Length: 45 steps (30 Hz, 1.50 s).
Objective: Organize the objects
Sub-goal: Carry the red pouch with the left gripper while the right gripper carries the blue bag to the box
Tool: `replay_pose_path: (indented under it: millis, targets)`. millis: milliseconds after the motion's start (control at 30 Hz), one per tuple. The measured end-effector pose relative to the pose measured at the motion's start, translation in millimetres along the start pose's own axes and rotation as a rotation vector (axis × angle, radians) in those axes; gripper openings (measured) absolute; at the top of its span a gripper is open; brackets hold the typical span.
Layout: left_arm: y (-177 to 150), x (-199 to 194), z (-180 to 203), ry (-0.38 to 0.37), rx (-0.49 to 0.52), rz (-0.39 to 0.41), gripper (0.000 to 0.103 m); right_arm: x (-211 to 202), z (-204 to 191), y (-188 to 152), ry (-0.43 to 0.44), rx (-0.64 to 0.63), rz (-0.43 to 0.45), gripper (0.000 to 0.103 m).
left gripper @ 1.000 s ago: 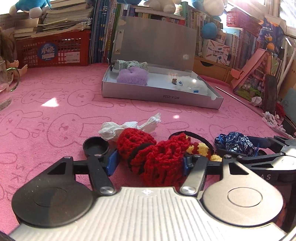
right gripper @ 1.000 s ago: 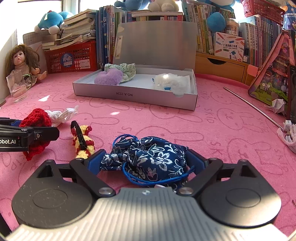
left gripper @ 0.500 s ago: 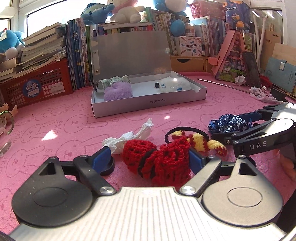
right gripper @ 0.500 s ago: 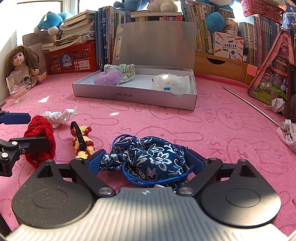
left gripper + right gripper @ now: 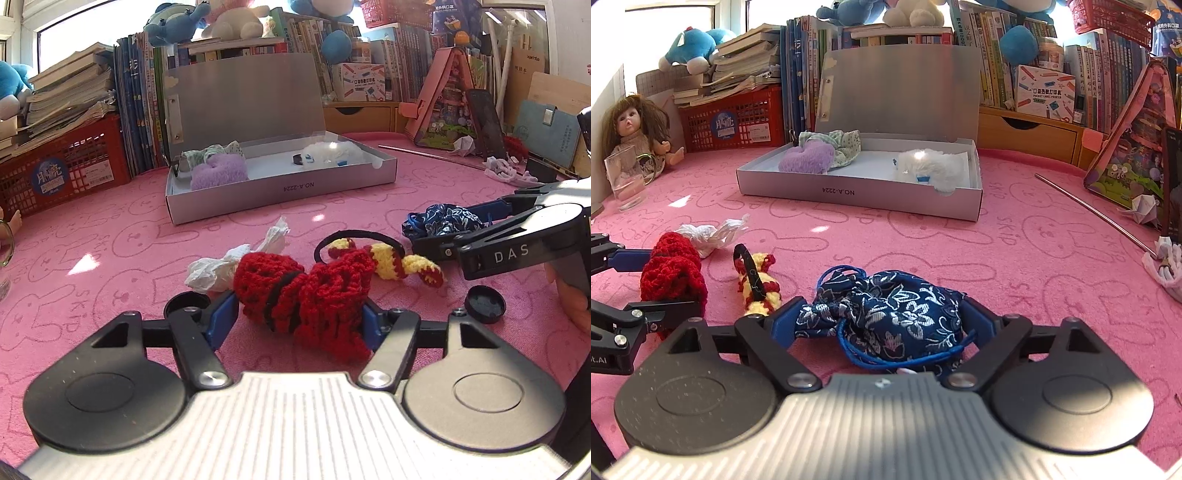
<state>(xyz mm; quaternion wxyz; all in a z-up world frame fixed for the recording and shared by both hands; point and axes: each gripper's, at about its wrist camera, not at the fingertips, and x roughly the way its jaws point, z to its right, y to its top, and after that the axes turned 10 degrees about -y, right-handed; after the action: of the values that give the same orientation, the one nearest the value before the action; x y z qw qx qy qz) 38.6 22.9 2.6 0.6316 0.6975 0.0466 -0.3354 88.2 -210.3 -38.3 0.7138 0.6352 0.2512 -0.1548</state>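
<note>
Low in the centre of the left wrist view, the left gripper [image 5: 297, 319] is clamped on a red crocheted piece [image 5: 304, 295] with a black band, and a crumpled white tissue [image 5: 225, 264] and a yellow-and-red crocheted piece [image 5: 399, 260] lie just beyond it on the pink bunny-print cloth [image 5: 110, 236]. In the right wrist view the right gripper [image 5: 886, 325] pinches a navy floral drawstring pouch [image 5: 890, 315] at lower centre. The open grey box [image 5: 857, 192] sits at upper centre, holding a purple plush heart [image 5: 807, 157], a green scrunchie [image 5: 844, 142] and a white fluffy toy [image 5: 931, 168].
</note>
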Motion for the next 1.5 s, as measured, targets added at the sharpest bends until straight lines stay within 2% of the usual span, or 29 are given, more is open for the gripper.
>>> replay_pose_path:
  millis: [167, 333, 667, 933, 1500]
  targets:
    - [6.1, -4.4, -0.7, 0.013, -0.027, 0.009, 0.066, -5.4, 6.1, 1.5, 0.006, 0.047, -0.012, 0.079]
    - [19.1, -9.2, -2.9, 0.036, -0.060, 0.031, 0.066, -10.5, 13.1, 11.7, 0.021, 0.099, -0.017, 0.077]
    - [62.3, -3.9, -19.9, 0.067, -0.115, 0.084, 0.066, -15.3, 16.3, 46.2, -0.033, 0.076, 0.046, 0.076]
    - [94.8, 6.7, -34.7, 0.081, -0.143, 0.115, 0.066, 0.6, 35.7, 71.3, -0.029, 0.153, 0.028, 0.077]
    - [120.2, 40.8, -59.8, 0.093, -0.218, 0.096, 0.066, 29.1, 43.7, 102.0, -0.019, 0.158, 0.016, 0.077]
